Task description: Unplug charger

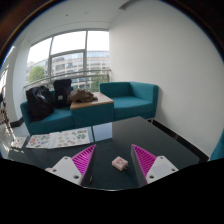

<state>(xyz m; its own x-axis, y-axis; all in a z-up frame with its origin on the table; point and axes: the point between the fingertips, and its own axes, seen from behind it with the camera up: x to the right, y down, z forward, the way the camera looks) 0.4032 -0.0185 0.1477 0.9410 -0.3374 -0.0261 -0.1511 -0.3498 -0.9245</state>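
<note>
Teal armchairs [130, 98] — plain, no pattern — against a white wall [165, 55]. Dark, glossy surface [150, 135], near black with a greenish sheen. Small pale pink-and-white object [120, 163] lying on it. Sheets of paper [58, 139] — white, printed with small multicoloured pictures. Gripper [113, 163]: white fingers with magenta pads [84, 157], diagonally ribbed. Black bag [40, 101] on the teal seat. Brown wooden side table [92, 99].

A small pale object, perhaps the charger [120, 162], sits between the hand-held gripper [113, 160] fingers with room either side; dark worktop [140, 132] beyond lies bare.
</note>
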